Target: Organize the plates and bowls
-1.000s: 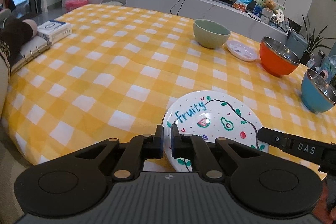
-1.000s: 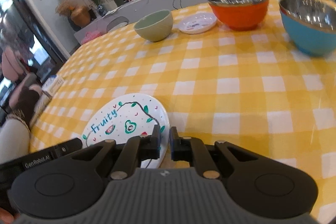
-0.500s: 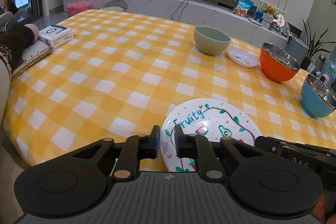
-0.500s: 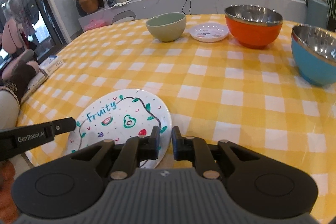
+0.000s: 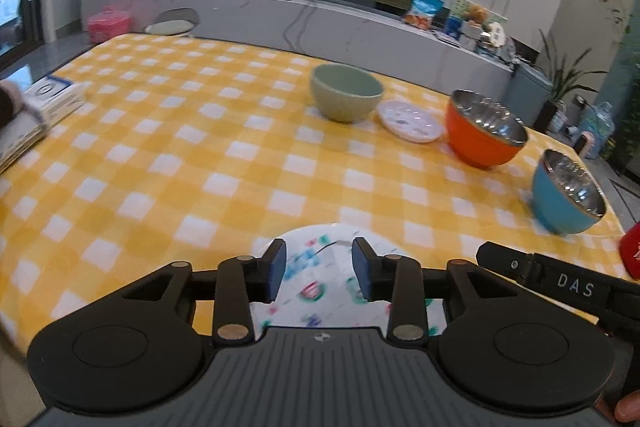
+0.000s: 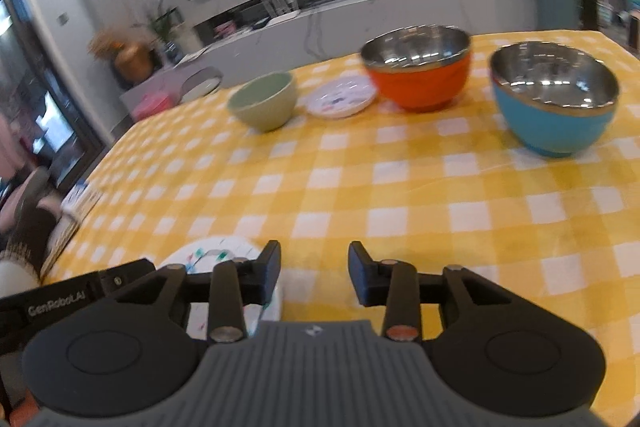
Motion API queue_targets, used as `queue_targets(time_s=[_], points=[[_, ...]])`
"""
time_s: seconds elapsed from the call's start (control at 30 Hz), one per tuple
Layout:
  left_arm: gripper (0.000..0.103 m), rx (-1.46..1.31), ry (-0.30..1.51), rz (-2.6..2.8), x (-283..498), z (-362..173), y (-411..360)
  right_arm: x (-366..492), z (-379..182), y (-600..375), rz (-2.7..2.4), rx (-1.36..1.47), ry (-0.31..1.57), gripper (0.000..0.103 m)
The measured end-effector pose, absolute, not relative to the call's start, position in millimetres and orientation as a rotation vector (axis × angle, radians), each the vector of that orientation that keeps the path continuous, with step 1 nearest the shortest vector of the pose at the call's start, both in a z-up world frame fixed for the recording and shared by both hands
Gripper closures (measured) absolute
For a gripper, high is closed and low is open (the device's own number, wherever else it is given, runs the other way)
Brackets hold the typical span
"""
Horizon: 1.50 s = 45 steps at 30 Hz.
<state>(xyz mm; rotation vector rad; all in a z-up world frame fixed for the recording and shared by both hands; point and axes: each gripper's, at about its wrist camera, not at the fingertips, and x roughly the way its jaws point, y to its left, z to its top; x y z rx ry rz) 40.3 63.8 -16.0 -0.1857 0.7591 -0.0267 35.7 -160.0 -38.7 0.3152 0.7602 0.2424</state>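
A white "Fruity" plate (image 5: 316,291) (image 6: 208,255) lies flat on the yellow checked tablecloth (image 5: 168,163) at the near edge. My left gripper (image 5: 319,269) hangs just above it, jaws opening, nothing pressed between the pads. My right gripper (image 6: 314,269) stands to the plate's right, jaws opening over bare cloth. Across the table stand a green bowl (image 5: 346,97) (image 6: 265,105), a small white plate (image 5: 411,120) (image 6: 341,96), an orange steel-lined bowl (image 5: 483,129) (image 6: 418,65) and a blue steel-lined bowl (image 5: 566,191) (image 6: 554,99).
A ring binder with a small box (image 5: 54,99) on it lies at the table's left edge, with a dark sleeve beside it. A red object (image 5: 632,253) shows at the right edge. Beyond the table runs a long grey counter (image 5: 360,35) below a wall TV.
Both grippers went from shut to open and lifted back from the "Fruity" plate. The plate now lies lower in both views, partly hidden behind the fingers.
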Motion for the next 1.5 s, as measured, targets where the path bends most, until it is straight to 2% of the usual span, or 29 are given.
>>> queue_targets(time_s=[0.23, 0.67, 0.8, 0.97, 1.07, 1.3, 1.4, 1.47, 1.5], points=[[0.045, -0.206, 0.729, -0.089, 73, -12, 47, 55, -39, -186, 0.117, 0.422, 0.721, 0.060], [0.046, -0.374, 0.704, -0.139, 150, -20, 39, 122, -50, -198, 0.060, 0.582, 0.670, 0.060], [0.051, -0.376, 0.728, -0.130, 179, -28, 35, 148, -53, -192, 0.079, 0.591, 0.659, 0.068], [0.053, -0.353, 0.750, -0.144, 209, -41, 28, 176, -60, -186, 0.107, 0.566, 0.651, 0.074], [0.058, -0.388, 0.775, -0.149, 226, -51, 26, 189, -65, -184, 0.106, 0.554, 0.651, 0.074], [0.068, -0.469, 0.818, -0.113, 256, -70, 26, 208, -85, -185, 0.109, 0.588, 0.680, 0.086], [0.068, -0.483, 0.821, -0.114, 261, -74, 25, 213, -89, -188, 0.111, 0.622, 0.689, 0.086], [0.072, -0.468, 0.816, -0.106, 264, -75, 23, 212, -90, -187, 0.114, 0.633, 0.690, 0.086], [0.078, -0.465, 0.818, -0.101, 265, -74, 23, 212, -91, -186, 0.114, 0.635, 0.691, 0.086]])
